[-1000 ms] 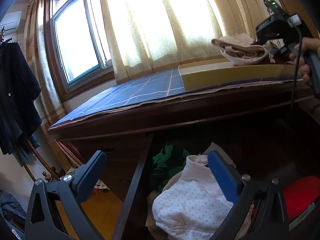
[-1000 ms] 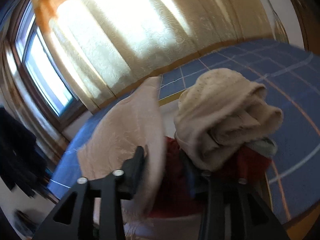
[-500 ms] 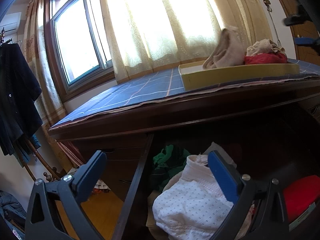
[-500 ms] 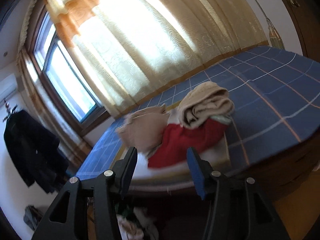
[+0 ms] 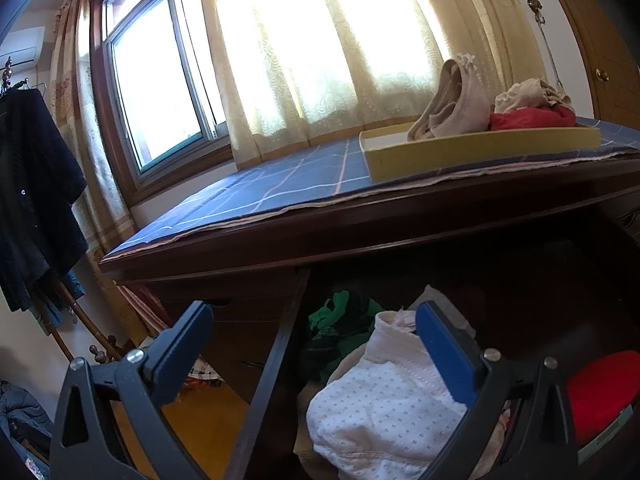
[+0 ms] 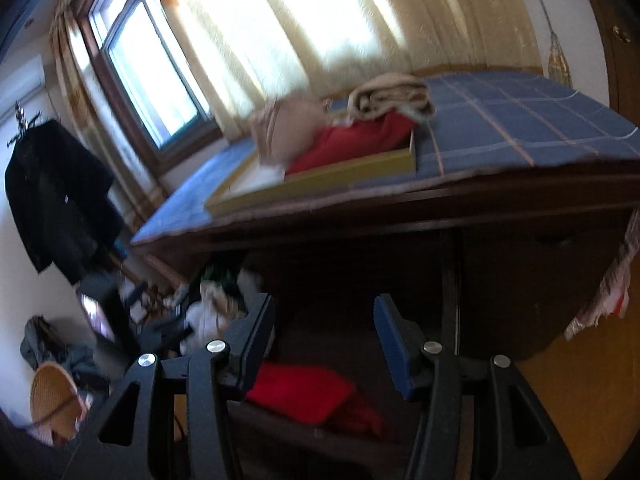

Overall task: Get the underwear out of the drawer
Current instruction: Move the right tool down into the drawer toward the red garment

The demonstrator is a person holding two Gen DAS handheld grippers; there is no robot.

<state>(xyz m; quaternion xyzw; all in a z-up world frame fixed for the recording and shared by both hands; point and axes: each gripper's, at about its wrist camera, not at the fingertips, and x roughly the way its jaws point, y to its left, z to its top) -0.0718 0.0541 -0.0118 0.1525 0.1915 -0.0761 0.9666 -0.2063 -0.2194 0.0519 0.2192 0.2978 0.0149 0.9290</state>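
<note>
Underwear still to come out sits in the open drawer (image 5: 276, 344): a white dotted piece (image 5: 384, 408) lies on top at front-centre, w/ green fabric (image 5: 340, 312) behind it and a red item (image 5: 600, 380) to its right; right wrist view shows the same red item (image 6: 300, 392) just below your claw. Pieces already removed are piled in the yellow tray (image 5: 480, 148) on the blue checked cloth (image 5: 280, 184) covering the dresser top: a beige pair (image 5: 452, 104) propped upright at the tray's near-left, a cream bundle (image 5: 528, 96) over a red garment (image 5: 532, 116) beside it. What changed: a sec ago your right gripper (image 6: 324, 340) was up at the tray w/ the beige pair between its fingers; its jaws have just been opening, the pair now rests in the tray, and the claw has come away and dropped toward the drawer, roughly half open w/ nothing between the pads. So that transfer looks done, and you seem set for the next pick. Left gripper (image 5: 316, 344) has not shifted: it hangs over the drawer front, jaws spread wide, empty, w/ the white dotted piece showing beyond the right finger, not gripped. Right view is motion-blurred, so exact clearance to the red item can't be told.
</note>
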